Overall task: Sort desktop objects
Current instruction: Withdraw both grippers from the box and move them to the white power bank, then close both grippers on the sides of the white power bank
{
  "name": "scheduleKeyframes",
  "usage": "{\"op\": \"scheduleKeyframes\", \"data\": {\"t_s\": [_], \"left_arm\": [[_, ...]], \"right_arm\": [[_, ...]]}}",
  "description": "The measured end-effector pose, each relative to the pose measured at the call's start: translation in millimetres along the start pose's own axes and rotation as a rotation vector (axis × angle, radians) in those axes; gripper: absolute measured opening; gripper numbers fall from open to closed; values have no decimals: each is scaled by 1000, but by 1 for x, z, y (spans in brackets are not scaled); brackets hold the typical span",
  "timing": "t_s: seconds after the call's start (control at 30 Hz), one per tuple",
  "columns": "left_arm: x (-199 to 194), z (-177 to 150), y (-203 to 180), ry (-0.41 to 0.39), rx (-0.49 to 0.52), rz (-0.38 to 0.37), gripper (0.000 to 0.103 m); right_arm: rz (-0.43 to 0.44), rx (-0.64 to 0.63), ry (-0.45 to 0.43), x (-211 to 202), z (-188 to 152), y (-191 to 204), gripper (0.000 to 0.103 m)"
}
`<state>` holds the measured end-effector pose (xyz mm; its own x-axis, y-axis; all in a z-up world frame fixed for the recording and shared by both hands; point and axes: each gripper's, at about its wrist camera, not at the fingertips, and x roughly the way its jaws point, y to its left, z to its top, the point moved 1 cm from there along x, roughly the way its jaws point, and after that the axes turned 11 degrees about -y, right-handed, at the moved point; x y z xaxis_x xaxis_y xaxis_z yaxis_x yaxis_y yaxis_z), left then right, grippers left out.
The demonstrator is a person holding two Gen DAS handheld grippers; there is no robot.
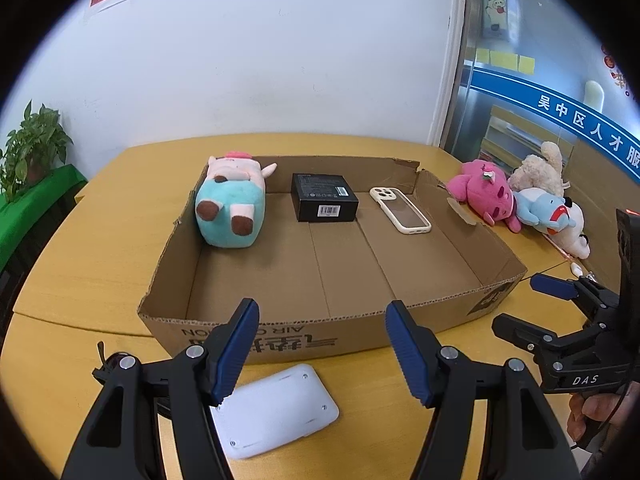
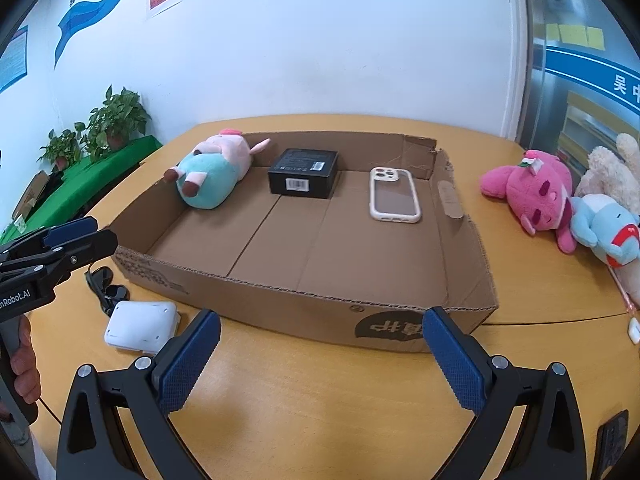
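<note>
Shallow brown cardboard tray [image 1: 460,256] already held teal-pink plush block [image 1: 230,204], black box [image 1: 324,196], cream phone case [image 1: 400,210] along 12 o'clock wall. I judged remaining: white rounded plastic case [image 1: 276,410] at 6 o'clock, pile of pink, cream and blue plush toys [image 2: 560,204] at 3 o'clock. I kept left gripper [image 1: 320,350] and right gripper [image 2: 320,360] spread wide, holding nothing.

left wrist: low over the desk's [image 1: 80,248] near edge, facing the wall across the cardboard tray [image 1: 280,332], close | right wrist: same height, just to the right, angled slightly left | shared: tray [image 2: 304,312], white device [image 1: 276,412] [image 2: 140,326], plush pile [image 1: 520,200] [image 2: 560,204], each other's tool
</note>
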<state>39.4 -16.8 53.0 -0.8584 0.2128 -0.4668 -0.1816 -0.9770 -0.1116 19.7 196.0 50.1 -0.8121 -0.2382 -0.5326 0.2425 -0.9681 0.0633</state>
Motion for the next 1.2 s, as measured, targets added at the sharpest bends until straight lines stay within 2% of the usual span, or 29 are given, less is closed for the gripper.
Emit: {"op": "scheduleKeyframes", "data": {"t_s": [0.13,0.33,0.47,0.57,0.63,0.77,0.97,1.03,1.13,1.2], "left_arm": [[-4,-7,11,19,-19,17,66],[-15,-9,27,2,-53,20,66],[-17,-23,44,32,-116,8,66],[-16,-40,53,73,-137,-2,66],[-16,-52,59,104,-152,9,66],[-14,-67,69,151,-209,-17,66],[3,-90,82,249,-270,-46,65],[9,-94,85,263,-297,-66,66],[17,-97,89,277,-318,-80,66],[21,-98,90,281,-319,-81,66]], "right_arm": [[3,-31,0,0,-2,6,102],[2,-1,-7,-1,1,-3,103],[54,12,30,6,-5,4,103],[158,10,115,22,-20,23,103],[207,-19,157,34,-30,43,103],[306,-67,234,57,-46,85,102],[386,-154,305,81,-62,131,102],[394,-183,318,88,-65,140,102],[354,-270,330,99,-68,151,102],[388,-282,320,102,-67,157,102]]}}
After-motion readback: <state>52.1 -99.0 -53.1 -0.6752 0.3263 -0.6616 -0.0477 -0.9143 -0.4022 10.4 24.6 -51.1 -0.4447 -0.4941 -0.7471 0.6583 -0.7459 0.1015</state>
